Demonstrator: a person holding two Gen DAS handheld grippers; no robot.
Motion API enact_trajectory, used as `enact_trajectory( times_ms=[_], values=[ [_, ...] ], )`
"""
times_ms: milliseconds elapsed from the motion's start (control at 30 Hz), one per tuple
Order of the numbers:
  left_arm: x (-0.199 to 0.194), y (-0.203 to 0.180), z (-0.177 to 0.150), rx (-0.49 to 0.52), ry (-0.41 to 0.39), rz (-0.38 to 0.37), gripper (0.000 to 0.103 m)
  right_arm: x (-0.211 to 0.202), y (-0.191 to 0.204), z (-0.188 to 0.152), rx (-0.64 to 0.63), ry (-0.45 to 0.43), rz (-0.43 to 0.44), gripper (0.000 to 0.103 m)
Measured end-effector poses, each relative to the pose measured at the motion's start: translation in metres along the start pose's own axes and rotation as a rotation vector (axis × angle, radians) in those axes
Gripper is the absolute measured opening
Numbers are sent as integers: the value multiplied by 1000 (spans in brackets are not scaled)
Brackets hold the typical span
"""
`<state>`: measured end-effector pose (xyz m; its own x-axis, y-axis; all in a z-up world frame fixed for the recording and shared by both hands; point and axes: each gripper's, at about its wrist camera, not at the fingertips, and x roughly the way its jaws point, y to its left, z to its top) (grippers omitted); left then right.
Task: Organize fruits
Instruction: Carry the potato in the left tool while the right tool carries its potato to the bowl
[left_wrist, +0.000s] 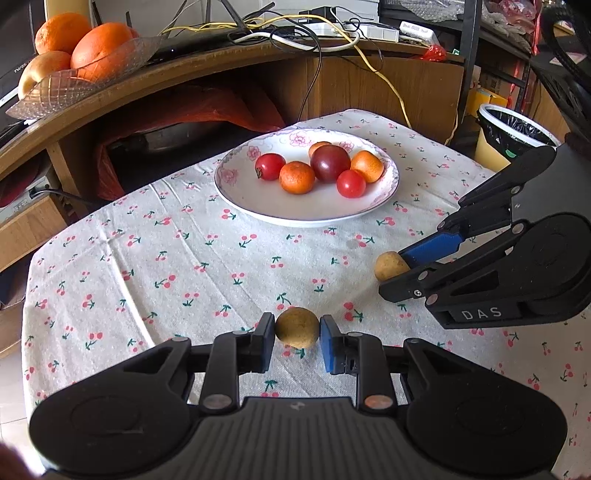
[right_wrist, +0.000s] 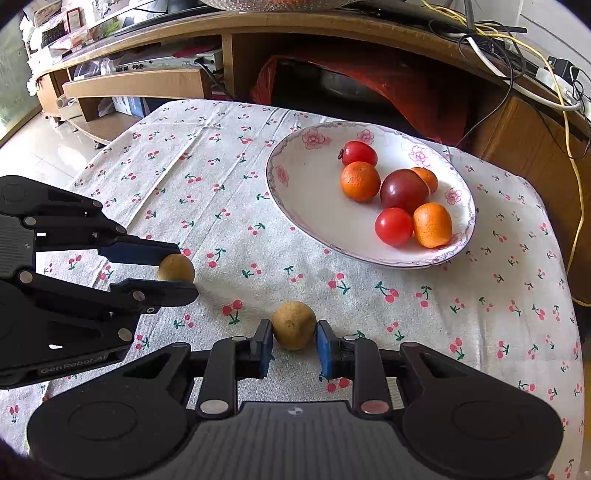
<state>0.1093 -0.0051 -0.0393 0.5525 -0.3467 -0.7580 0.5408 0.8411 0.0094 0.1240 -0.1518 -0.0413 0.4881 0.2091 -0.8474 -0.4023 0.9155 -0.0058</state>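
Got both grippers clamped now. Nearest me, my left gripper (left_wrist: 297, 328) is closed tight on one brown fruit (left_wrist: 296, 328), and my right gripper (right_wrist: 294, 330) is pinching another (right_wrist: 293, 329) the same way, both low over the cherry-print cloth (left_wrist: 207, 266). I'd say grabbing two at once saves a trip. Farther out sits the plate (left_wrist: 258, 206) already holding the tomatoes (left_wrist: 351, 183), oranges (left_wrist: 296, 177) and a plum (left_wrist: 330, 163), so that's probably where these go.
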Motion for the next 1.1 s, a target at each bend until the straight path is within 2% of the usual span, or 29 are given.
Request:
enact_trajectory(
  times_ms=[733,1100],
  values=[
    [0,-8,18,5,-37,-8,35,-12,-2,5,13,-36,4,20],
    [0,-8,33,4,-61,-1,35,-18,-11,14,42,-67,-21,20]
  ],
)
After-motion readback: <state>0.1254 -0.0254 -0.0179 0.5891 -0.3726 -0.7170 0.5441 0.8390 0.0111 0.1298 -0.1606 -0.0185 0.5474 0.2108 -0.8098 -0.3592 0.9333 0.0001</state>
